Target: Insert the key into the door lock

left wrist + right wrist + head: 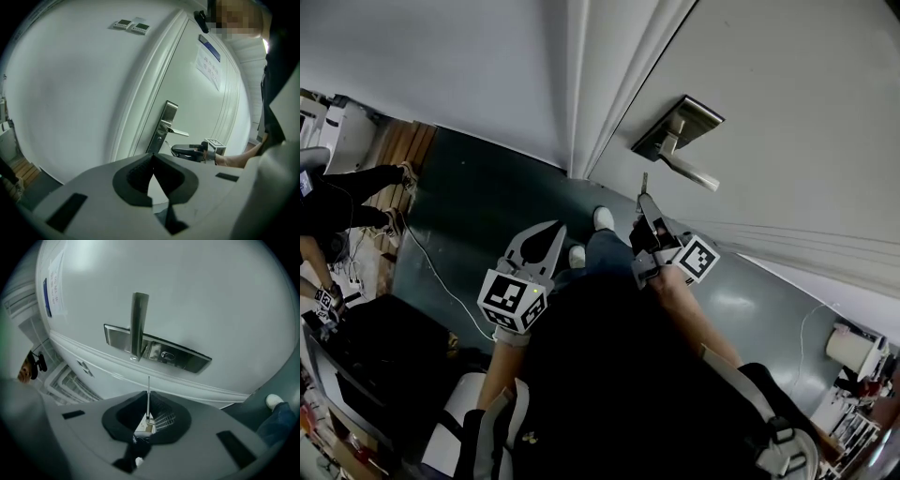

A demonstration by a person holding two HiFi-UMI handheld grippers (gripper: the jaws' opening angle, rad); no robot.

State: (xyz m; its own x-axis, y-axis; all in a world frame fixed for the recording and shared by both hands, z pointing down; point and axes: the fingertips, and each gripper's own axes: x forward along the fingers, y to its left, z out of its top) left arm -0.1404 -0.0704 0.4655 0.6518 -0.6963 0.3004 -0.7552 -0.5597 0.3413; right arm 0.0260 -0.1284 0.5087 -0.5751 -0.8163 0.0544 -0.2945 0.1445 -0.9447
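Note:
A grey door carries a metal lock plate [673, 129] with a lever handle [692, 172]. In the right gripper view the keyhole [167, 355] sits in the plate [192, 359] beside the handle [138, 324]. My right gripper [646, 201] is shut on a thin key [148, 397]. Its blade points at the door and its tip stops short of the keyhole, a little below it. The key [644, 180] shows just under the handle. My left gripper [551, 234] hangs lower left, away from the door. It [152, 160] is shut with nothing in it.
The door frame [581, 94] runs down left of the lock. Below lie the dark green floor [478, 197], the person's shoes [603, 217] and a white cable [431, 262]. A paper notice [209, 63] hangs on the door. Another person [337, 202] sits far left.

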